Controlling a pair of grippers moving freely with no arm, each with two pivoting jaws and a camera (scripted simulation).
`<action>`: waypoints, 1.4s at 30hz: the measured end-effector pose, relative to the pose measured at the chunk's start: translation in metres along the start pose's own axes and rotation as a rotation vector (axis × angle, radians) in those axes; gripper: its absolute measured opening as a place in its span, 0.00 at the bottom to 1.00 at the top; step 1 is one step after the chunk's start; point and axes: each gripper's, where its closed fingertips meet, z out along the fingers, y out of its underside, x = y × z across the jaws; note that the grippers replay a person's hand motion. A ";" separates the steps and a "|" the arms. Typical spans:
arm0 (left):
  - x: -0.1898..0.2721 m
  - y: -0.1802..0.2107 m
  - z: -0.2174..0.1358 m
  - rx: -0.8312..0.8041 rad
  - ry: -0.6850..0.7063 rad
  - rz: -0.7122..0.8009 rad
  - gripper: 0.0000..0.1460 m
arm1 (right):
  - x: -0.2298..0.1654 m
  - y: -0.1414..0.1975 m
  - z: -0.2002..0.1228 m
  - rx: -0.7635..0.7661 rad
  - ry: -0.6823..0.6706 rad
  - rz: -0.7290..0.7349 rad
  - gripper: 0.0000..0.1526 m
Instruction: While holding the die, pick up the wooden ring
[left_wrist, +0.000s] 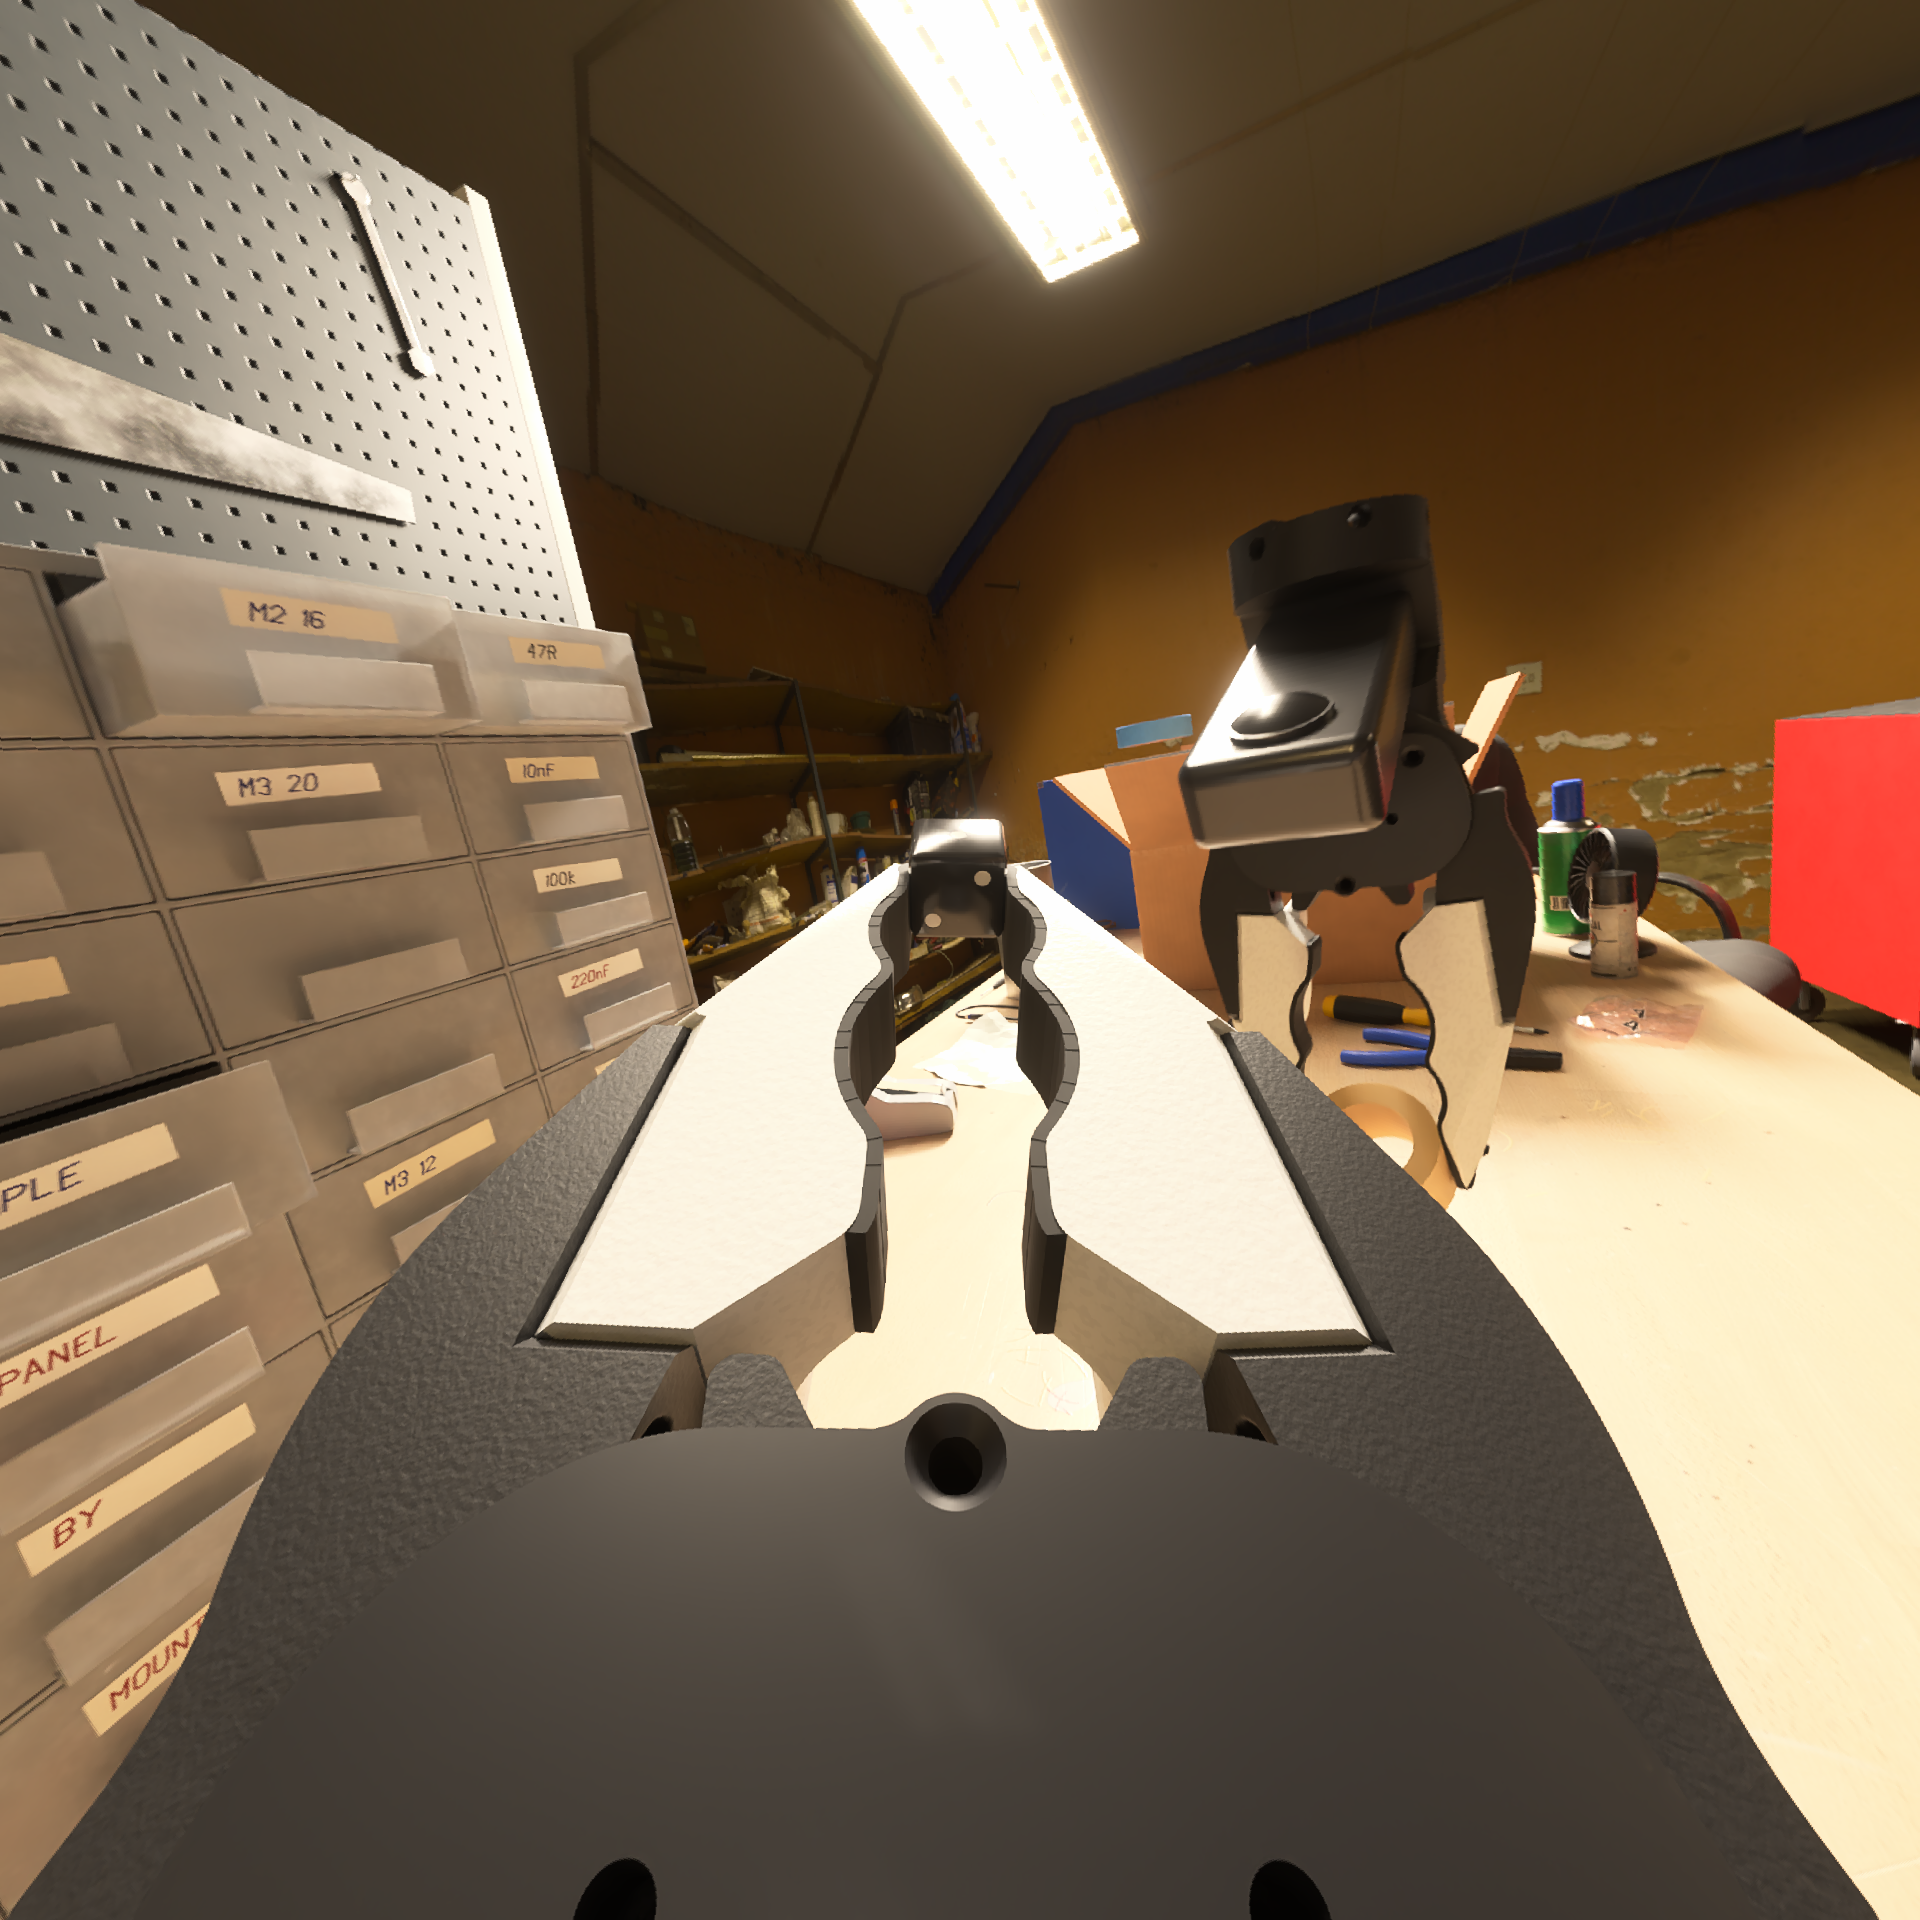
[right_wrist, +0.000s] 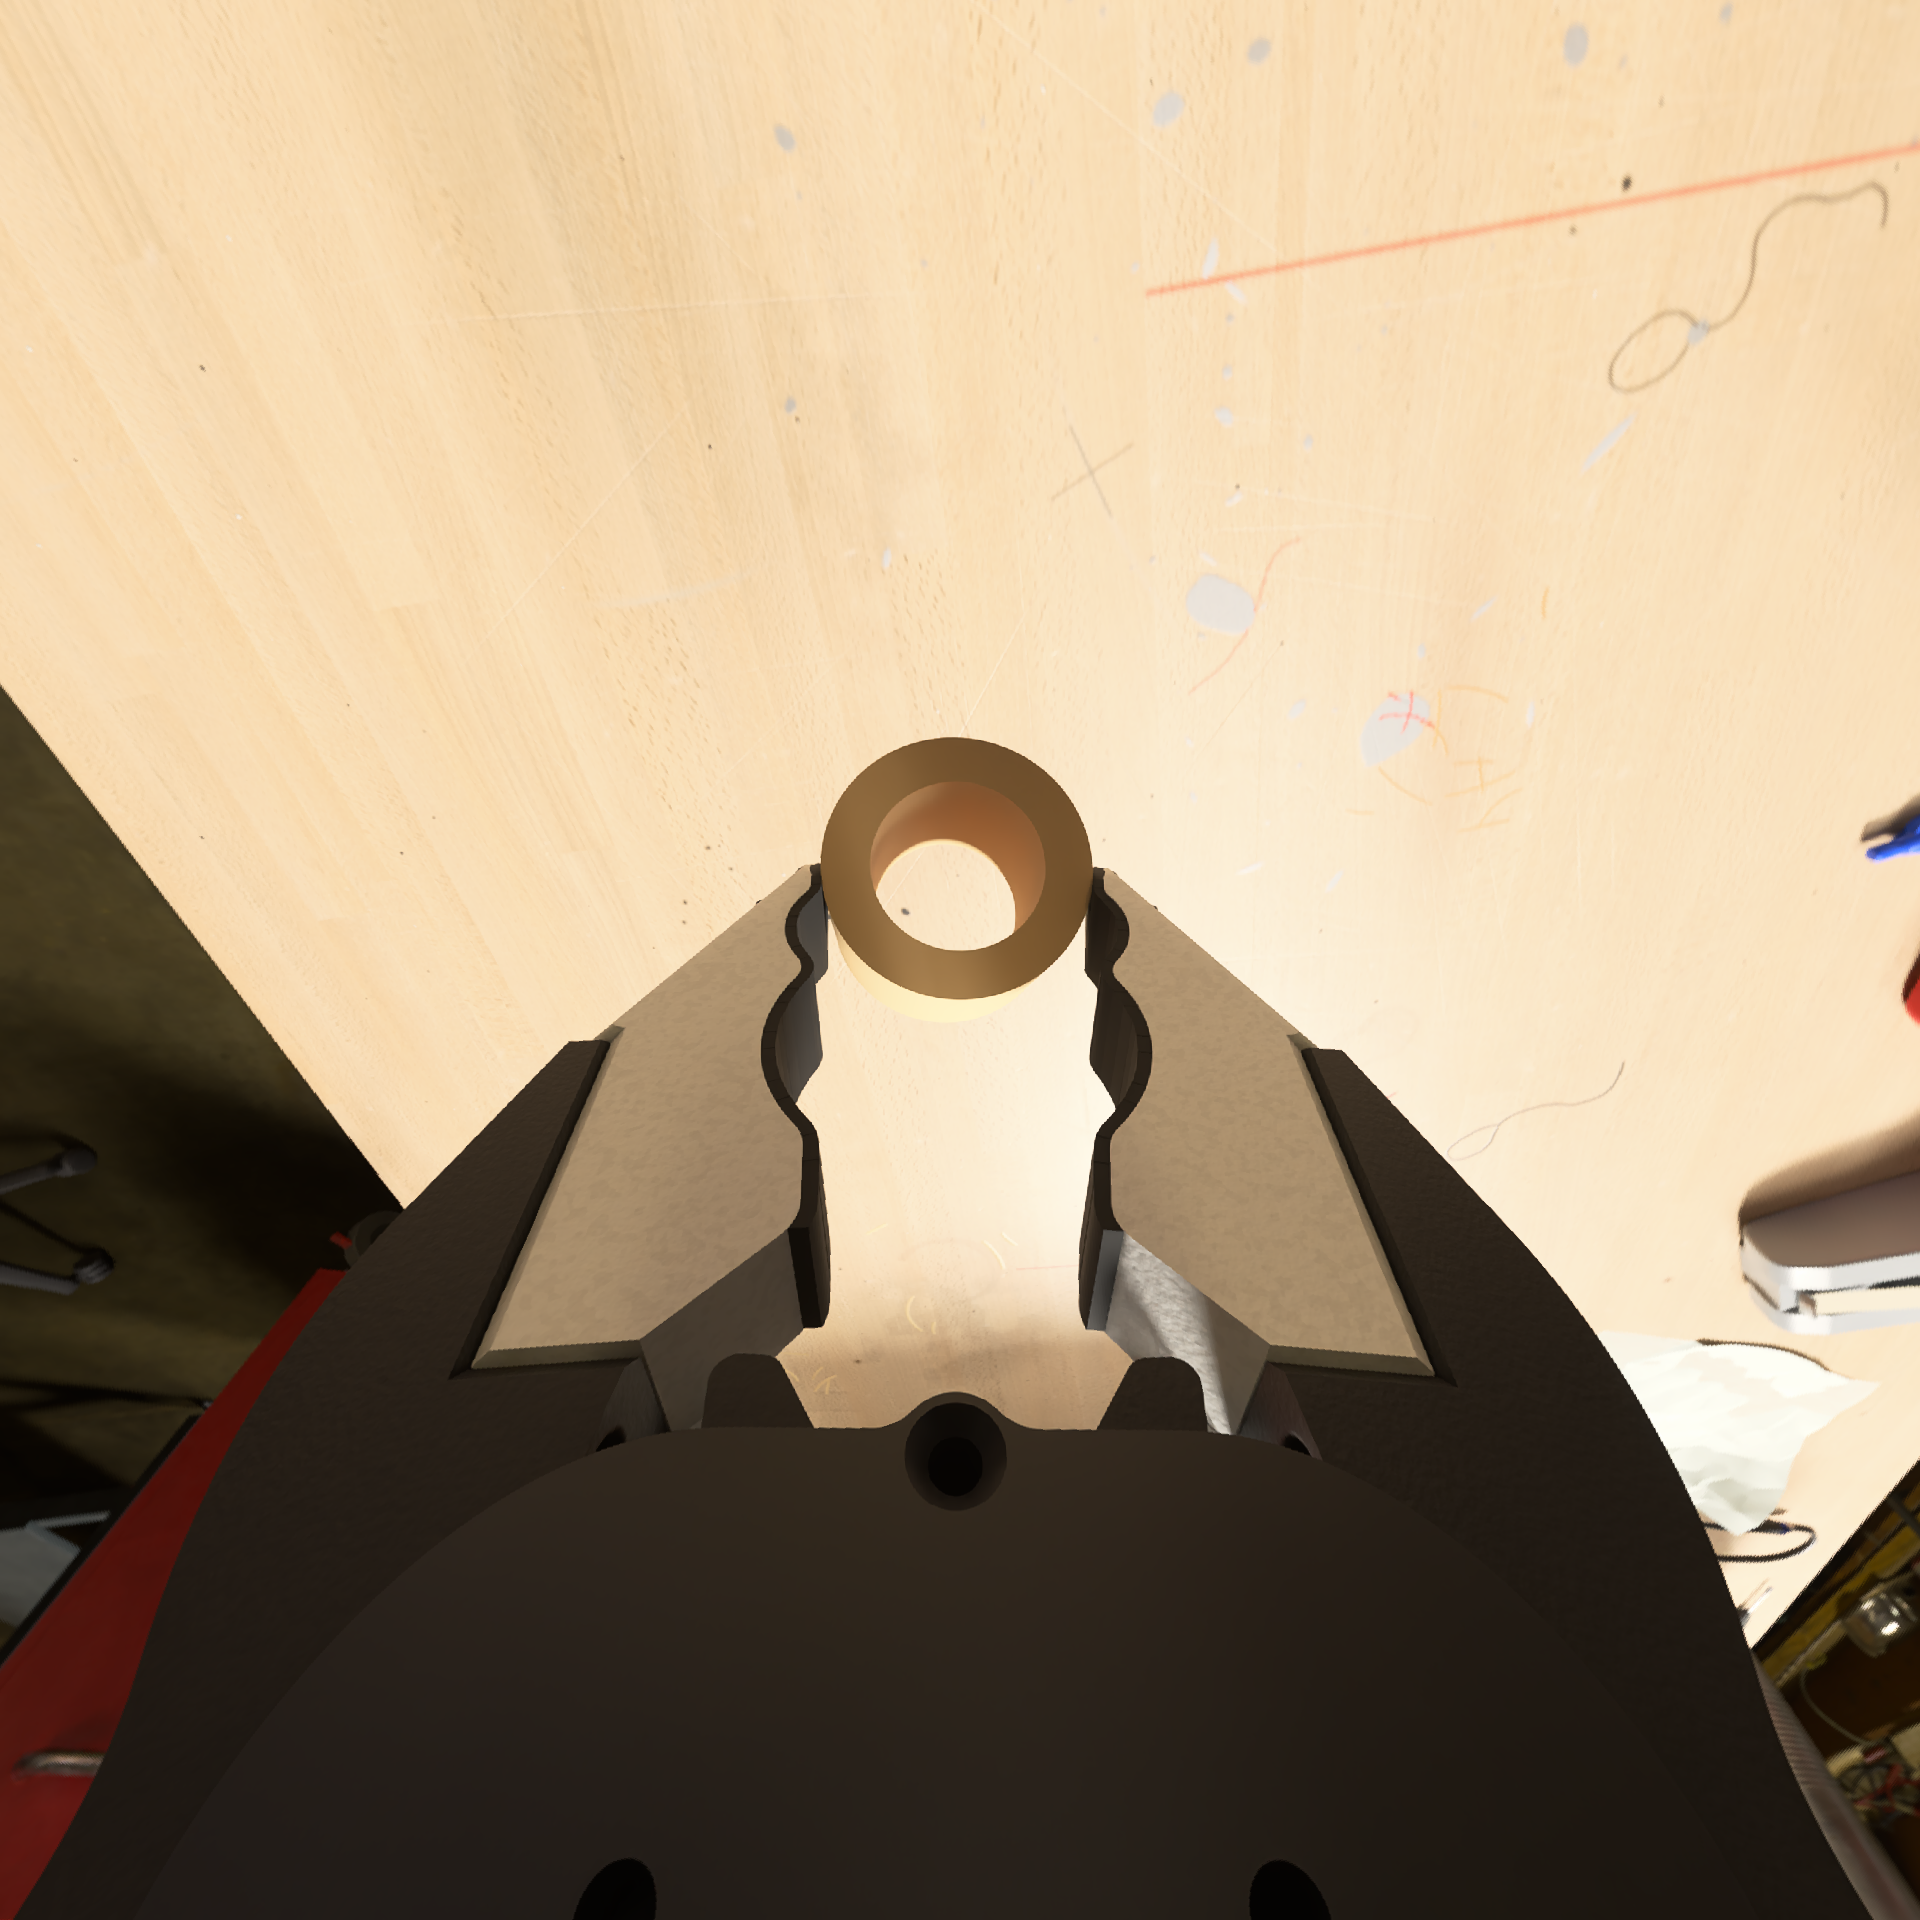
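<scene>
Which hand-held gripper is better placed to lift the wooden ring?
The right hand-held gripper: its fingertips flank the wooden ring on the workbench. The left hand-held gripper is shut on the black die.

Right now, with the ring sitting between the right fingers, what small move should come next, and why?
Probably close the right hand-held gripper. The brown wooden ring lies flat on the pale wooden bench, centred between the fingertips, which flank its sides. The left hand-held gripper grips the black die.
</scene>
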 end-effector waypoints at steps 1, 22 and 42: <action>-0.002 -0.002 -0.002 0.006 -0.004 -0.001 0.11 | 0.001 -0.005 0.001 -0.004 -0.008 -0.010 0.33; -0.013 -0.022 -0.017 0.067 -0.035 -0.006 0.11 | 0.008 -0.022 0.004 0.144 -0.008 0.047 0.33; -0.012 -0.015 -0.013 0.048 -0.031 -0.007 0.11 | 0.022 -0.017 0.007 0.186 0.097 0.085 0.33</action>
